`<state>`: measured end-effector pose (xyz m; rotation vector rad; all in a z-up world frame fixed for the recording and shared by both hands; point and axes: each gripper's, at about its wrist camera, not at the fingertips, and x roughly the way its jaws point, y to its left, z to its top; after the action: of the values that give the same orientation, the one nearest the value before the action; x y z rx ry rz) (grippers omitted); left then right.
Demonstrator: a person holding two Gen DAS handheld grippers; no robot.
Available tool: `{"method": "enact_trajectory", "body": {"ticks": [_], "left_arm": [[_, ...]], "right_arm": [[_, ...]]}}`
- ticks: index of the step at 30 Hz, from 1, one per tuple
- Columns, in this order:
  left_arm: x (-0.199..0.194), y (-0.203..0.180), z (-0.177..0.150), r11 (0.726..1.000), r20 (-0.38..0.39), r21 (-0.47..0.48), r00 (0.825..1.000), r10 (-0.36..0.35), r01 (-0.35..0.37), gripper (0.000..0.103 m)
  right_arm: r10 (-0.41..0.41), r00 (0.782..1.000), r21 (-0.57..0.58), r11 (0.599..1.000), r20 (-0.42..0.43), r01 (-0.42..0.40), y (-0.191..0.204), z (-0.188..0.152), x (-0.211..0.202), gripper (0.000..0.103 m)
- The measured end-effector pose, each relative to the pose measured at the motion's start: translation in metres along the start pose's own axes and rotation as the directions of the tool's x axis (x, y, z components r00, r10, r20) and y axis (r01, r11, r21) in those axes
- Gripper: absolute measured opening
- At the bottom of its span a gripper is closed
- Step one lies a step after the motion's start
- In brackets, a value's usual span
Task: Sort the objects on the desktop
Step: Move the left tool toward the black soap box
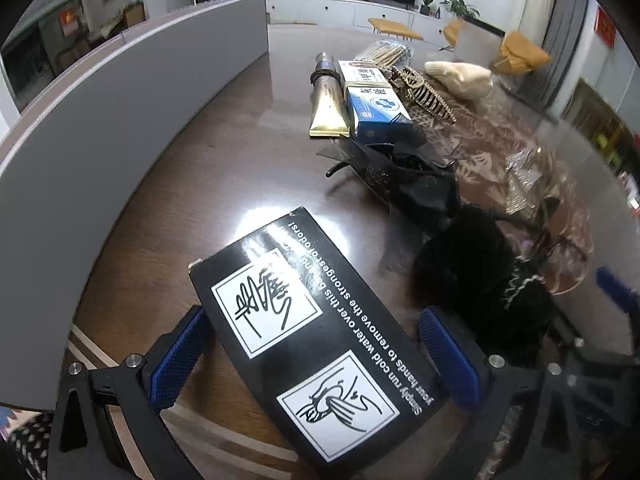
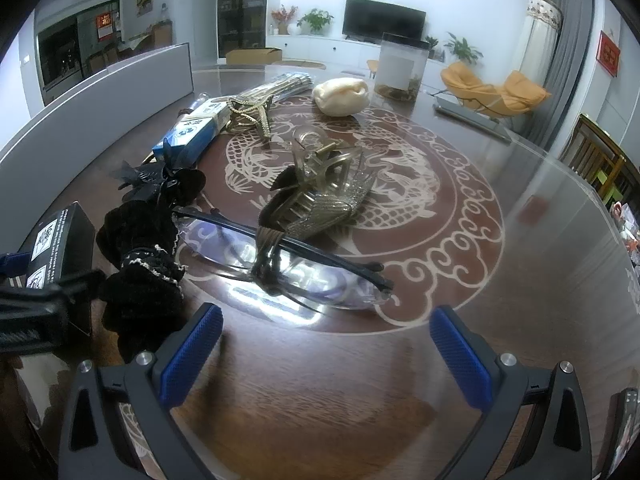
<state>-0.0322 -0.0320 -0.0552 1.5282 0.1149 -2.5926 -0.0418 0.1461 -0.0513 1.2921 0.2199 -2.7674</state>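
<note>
My left gripper [image 1: 310, 356] is open, its blue pads on either side of a black box with hand-washing pictures [image 1: 316, 332] lying on the brown table; a gap shows at both pads. The box also shows in the right wrist view [image 2: 56, 240]. My right gripper [image 2: 326, 354] is open and empty above the table, just short of a pair of glasses [image 2: 280, 268]. A clear hair claw [image 2: 320, 192] lies over the glasses. Black scrunchies [image 2: 140, 264] lie to their left.
Further back lie a blue medicine box [image 1: 378, 110], a gold tube [image 1: 328, 100], a gold hair claw [image 2: 250, 114], a black bow clip [image 1: 400, 168], a cream pouch [image 2: 340, 96] and a clear container [image 2: 400, 66]. A grey partition [image 1: 100, 128] borders the table's left.
</note>
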Motion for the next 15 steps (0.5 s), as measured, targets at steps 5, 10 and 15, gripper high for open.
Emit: {"method": "enact_trajectory", "body": {"ticks": [5,10,15], "left_arm": [[-0.001,0.01,0.003,1.0,0.003,-0.016,1.0,0.012,-0.012,0.103],[0.003,0.021,0.012,1.0,-0.009,-0.021,1.0,0.016,-0.016,0.103],[0.008,0.029,0.022,1.0,-0.029,0.016,1.0,-0.004,0.004,0.103]], "right_arm": [[0.006,1.0,0.008,1.0,-0.003,-0.006,0.0,0.0,0.001,0.103],[0.013,1.0,0.014,1.0,-0.005,-0.013,-0.002,0.0,0.001,0.103],[0.014,1.0,0.015,1.0,-0.005,-0.014,-0.002,0.0,0.001,0.103]]}}
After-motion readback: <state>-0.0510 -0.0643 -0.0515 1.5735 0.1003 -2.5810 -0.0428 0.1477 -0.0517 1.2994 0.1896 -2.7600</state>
